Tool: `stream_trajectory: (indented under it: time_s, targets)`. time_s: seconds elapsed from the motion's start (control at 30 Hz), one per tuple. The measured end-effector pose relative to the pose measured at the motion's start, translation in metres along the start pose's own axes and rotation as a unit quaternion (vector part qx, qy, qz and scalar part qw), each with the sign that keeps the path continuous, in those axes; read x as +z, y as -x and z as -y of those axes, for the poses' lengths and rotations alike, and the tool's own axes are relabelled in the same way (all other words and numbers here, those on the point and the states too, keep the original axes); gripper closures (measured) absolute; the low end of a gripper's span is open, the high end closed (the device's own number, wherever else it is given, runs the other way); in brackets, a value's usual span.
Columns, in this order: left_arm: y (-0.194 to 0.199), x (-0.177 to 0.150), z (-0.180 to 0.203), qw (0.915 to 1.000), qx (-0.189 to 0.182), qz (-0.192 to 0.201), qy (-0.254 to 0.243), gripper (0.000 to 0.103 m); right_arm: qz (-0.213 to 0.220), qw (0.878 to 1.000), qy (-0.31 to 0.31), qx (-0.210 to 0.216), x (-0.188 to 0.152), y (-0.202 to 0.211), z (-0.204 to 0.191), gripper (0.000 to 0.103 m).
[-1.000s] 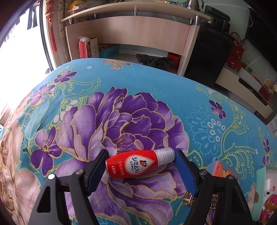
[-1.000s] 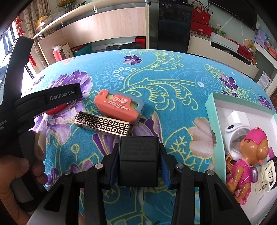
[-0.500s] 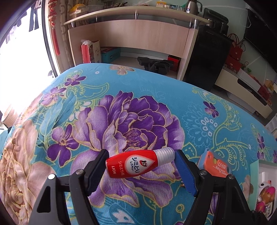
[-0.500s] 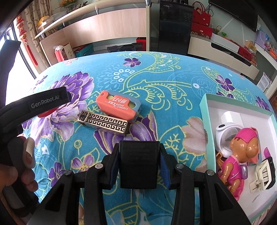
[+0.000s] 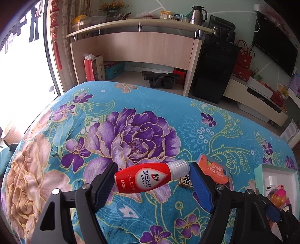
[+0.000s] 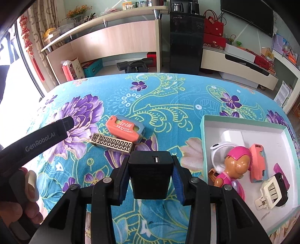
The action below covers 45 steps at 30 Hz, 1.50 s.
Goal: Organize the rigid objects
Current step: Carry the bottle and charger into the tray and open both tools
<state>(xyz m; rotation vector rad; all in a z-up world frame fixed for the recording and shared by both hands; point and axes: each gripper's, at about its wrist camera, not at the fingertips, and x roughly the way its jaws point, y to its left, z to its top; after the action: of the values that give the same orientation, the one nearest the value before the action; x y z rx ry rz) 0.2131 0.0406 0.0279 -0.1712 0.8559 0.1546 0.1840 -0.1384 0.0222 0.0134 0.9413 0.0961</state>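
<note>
The left gripper [image 5: 152, 180] clamps a red stain-remover bottle [image 5: 148, 178] end to end above the floral cloth [image 5: 131, 131]. On the cloth lie a gold-patterned bar [image 6: 112, 143] and, just beside it, an orange carrot knife [image 6: 124, 128]. The right gripper [image 6: 150, 177] grasps a black charger block [image 6: 151, 176]. Rightmost, a white-lined box [image 6: 204, 131] holds a pink toy pup [image 6: 233, 165].

A floral blue cloth [image 6: 168, 97] covers the table; behind it, a pale wooden counter [image 5: 146, 48]; a black fridge [image 6: 185, 41]; a wall television [image 6: 249, 13].
</note>
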Motion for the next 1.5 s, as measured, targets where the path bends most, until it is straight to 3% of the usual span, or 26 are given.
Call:
stream_trajectory:
  time_s: [0.4, 0.9, 1.17, 1.5]
  targets:
    - [0.029, -0.012, 0.038, 0.9984, -0.051, 0.011, -0.023, 0.023, 0.037, 0.999, -0.030, -0.008, 0.002, 0.030, 0.036, 0.060]
    - [0.042, -0.023, 0.102, 0.9901, -0.105, 0.009, -0.093, 0.023, 0.069, 0.988, -0.114, -0.073, -0.002, 0.064, 0.124, 0.060]
    - [0.050, -0.036, 0.138, 0.9812, -0.135, 0.002, -0.138, 0.023, 0.058, 0.980, -0.156, -0.109, -0.012, 0.064, 0.162, 0.060]
    - [0.050, -0.059, 0.183, 0.9656, -0.176, -0.008, -0.191, 0.023, 0.057, 0.973, -0.186, -0.125, -0.020, 0.067, 0.186, 0.060]
